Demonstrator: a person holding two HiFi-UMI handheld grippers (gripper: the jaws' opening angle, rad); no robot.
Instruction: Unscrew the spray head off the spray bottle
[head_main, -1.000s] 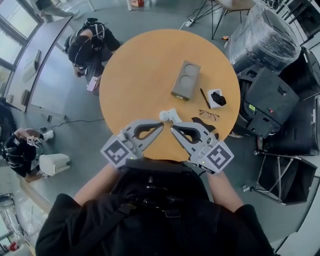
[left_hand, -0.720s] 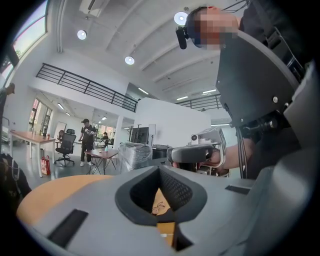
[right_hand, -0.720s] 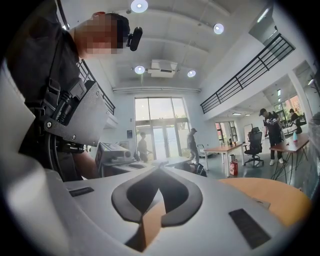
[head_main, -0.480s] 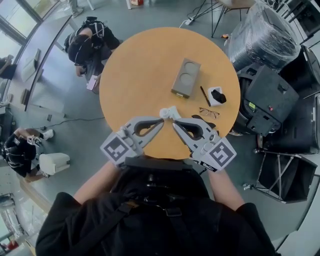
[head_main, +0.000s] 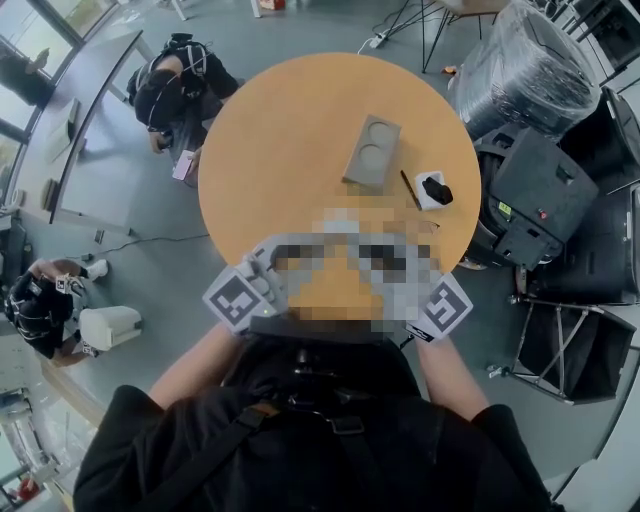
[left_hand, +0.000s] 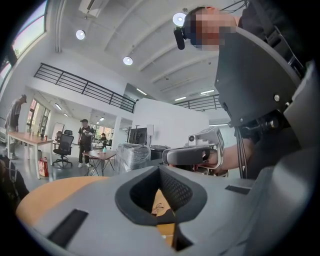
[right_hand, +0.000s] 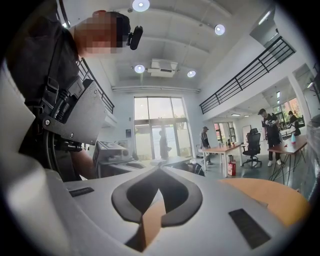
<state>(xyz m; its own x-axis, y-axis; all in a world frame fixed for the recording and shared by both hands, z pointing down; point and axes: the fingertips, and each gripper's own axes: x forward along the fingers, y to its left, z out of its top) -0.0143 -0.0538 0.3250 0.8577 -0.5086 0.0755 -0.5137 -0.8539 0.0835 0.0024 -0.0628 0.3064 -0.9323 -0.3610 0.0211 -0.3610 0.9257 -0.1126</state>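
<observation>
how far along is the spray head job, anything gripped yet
Done: nothing that shows. No bottle or spray head can be made out on the table, whose near part is blurred out. In hand: nothing. The left gripper and the right gripper both have their jaws together and empty. Left: seemingly the whole unscrewing.

Table (head_main: 265, 150): holder block (head_main: 372, 153) right of centre; pen (head_main: 409, 190) just right of it; small box (head_main: 432, 190) beside pen, toward right edge. Left gripper (left_hand: 160, 169) and right gripper (right_hand: 159, 170) side by side over near edge.
</observation>
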